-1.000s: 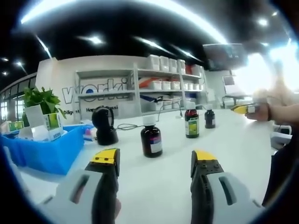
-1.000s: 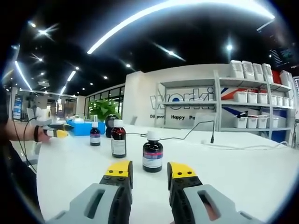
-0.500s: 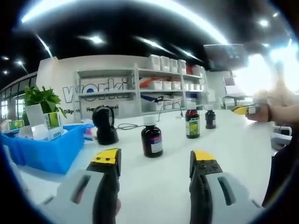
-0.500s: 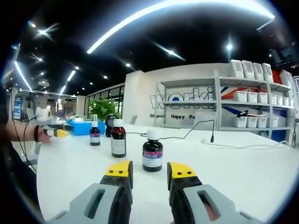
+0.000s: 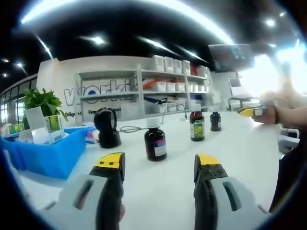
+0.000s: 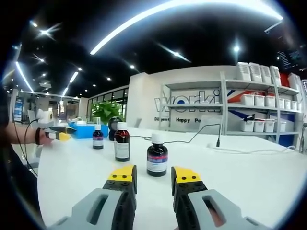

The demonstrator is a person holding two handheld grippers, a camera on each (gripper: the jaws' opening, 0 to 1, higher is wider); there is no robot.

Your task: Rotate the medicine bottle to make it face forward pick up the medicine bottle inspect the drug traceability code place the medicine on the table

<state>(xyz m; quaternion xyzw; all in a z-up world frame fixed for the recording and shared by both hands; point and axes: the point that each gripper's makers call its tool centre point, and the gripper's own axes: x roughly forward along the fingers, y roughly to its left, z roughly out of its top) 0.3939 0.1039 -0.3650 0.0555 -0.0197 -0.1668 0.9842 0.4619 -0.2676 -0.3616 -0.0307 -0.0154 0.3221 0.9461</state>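
Three dark medicine bottles with white caps stand in a row on the white table (image 5: 249, 148). In the left gripper view the nearest bottle (image 5: 155, 141) has a purple-and-white label, the middle bottle (image 5: 196, 125) a green one, and the far bottle (image 5: 215, 120) is small. My left gripper (image 5: 159, 163) hovers open just short of the nearest bottle, holding nothing. In the right gripper view the row runs from the near bottle (image 6: 157, 158) past the middle bottle (image 6: 122, 143) to the far bottle (image 6: 98, 138). My right gripper (image 6: 154, 173) is open in front of the near one, not touching it.
A black scanner on a stand (image 5: 107, 129) and a blue bin (image 5: 48, 155) with boxes and a plant (image 5: 41, 100) sit on the left. A black cable (image 6: 201, 134) trails across the table. White shelves (image 5: 163, 91) line the back wall. A hand holds the other gripper (image 5: 252, 112).
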